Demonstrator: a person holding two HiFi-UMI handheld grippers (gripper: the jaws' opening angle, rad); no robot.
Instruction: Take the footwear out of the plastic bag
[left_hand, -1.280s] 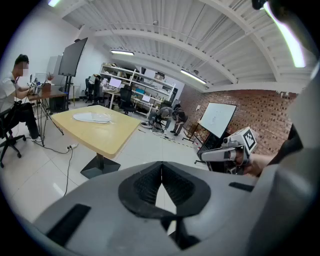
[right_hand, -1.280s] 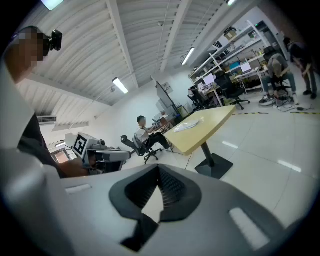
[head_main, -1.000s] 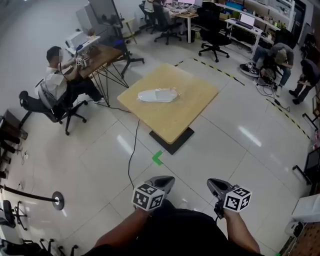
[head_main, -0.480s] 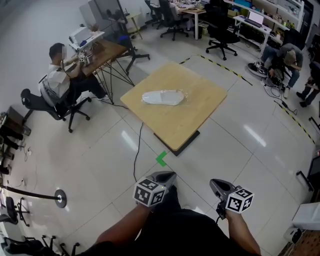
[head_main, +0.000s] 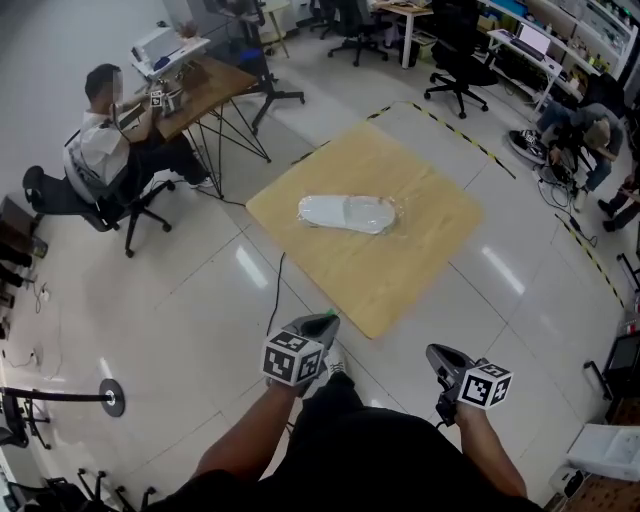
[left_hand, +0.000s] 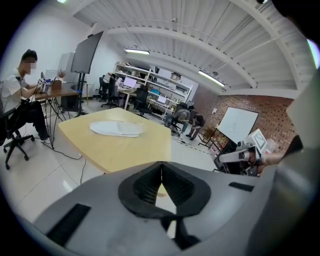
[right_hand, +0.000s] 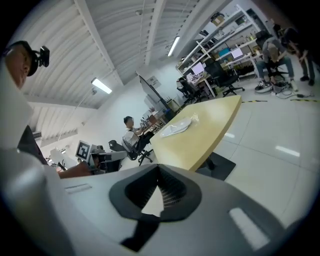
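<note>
Item: plastic bag (head_main: 352, 215) holding footwear (head_main: 335, 211), centre of table (head_main: 425, 255), well ahead of my grippers.
Left gripper (head_main: 316, 324) and right gripper (head_main: 440, 354) both closed, empty; open floor (head_main: 405, 352) before the table's near edge.

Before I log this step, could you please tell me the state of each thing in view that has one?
plastic bag: lying flat on the table, untouched.
footwear: inside the plastic bag, not yet out.
left gripper: shut, empty, short of the table.
right gripper: shut, empty, short of the table.

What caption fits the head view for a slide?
Left gripper and right gripper, shut and empty, short of table bearing bagged footwear.
</note>
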